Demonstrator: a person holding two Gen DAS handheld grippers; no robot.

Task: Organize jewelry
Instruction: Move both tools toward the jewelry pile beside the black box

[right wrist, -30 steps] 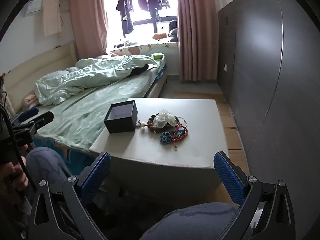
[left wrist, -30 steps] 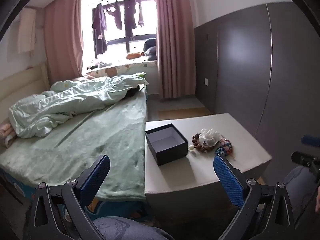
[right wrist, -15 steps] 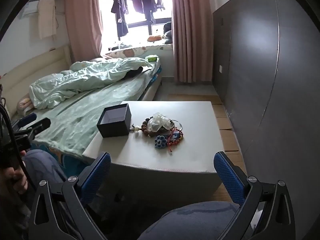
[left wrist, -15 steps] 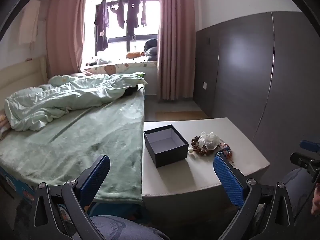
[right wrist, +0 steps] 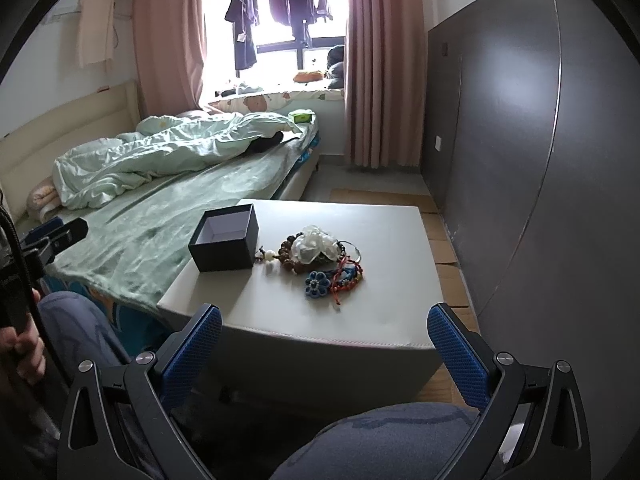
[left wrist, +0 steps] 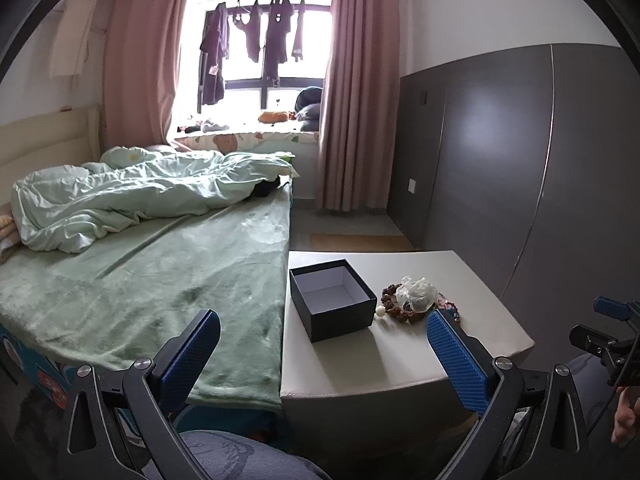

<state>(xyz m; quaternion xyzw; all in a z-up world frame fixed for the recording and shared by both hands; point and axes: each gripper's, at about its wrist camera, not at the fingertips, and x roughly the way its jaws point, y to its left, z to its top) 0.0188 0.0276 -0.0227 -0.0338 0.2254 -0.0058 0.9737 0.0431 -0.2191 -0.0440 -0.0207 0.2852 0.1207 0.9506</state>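
An open dark box stands on a low white table. Beside it lies a pile of jewelry: brown bead bracelets, a clear plastic bag, a blue flower piece and red cords. My left gripper is open and empty, held short of the table's near edge. My right gripper is open and empty, also in front of the table, well back from the jewelry.
A bed with a green blanket touches the table's left side. A dark wall panel runs along the right. The person's knees are below the grippers.
Both grippers have moved a little closer to the table and the views have steadied. Both stay open and nothing on the table has moved.
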